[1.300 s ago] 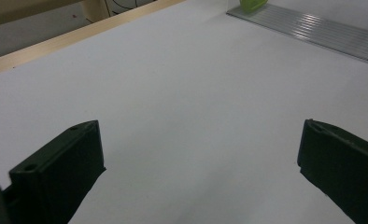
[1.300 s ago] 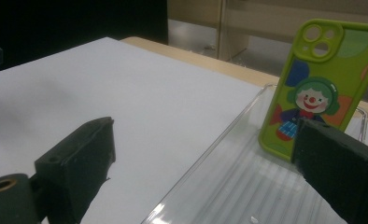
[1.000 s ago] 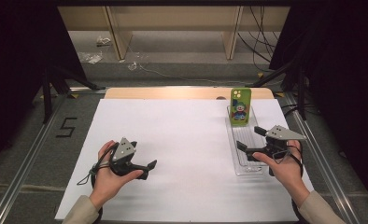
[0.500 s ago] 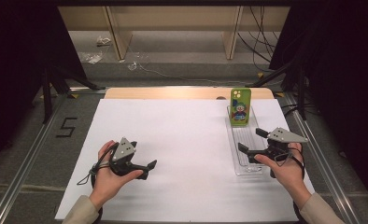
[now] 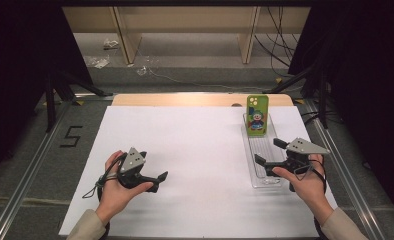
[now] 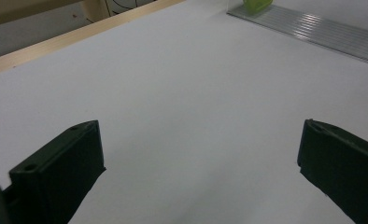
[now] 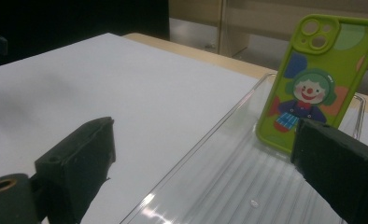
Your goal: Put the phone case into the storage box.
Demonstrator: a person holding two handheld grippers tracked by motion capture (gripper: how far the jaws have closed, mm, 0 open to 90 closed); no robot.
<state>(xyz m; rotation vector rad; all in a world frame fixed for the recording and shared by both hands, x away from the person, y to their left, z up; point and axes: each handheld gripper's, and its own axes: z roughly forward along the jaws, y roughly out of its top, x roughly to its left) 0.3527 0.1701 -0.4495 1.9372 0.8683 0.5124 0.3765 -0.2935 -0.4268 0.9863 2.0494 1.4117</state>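
Note:
A green phone case (image 5: pixel 257 115) with a clown picture stands upright at the far end of a clear ribbed tray (image 5: pixel 263 150) on the right of the white table. My right gripper (image 5: pixel 266 151) hovers open over the tray's near half. Its jaws are wide apart and point toward the case (image 7: pixel 317 74), with nothing between them (image 7: pixel 205 163). My left gripper (image 5: pixel 154 166) rests open low over the bare white surface at the left, far from the tray. Its jaws (image 6: pixel 201 154) are spread and hold nothing. The tray (image 6: pixel 313 30) lies far ahead of it.
The white sheet (image 5: pixel 185 150) covers most of the table, with a wooden strip (image 5: pixel 185 99) along the far edge. Metal rails run down both sides, and a "5" mark (image 5: pixel 71 136) is on the floor at left. Cables and debris lie beyond the table.
The right gripper has shifted only slightly over the tray. The left hand and the phone case have stayed where they were.

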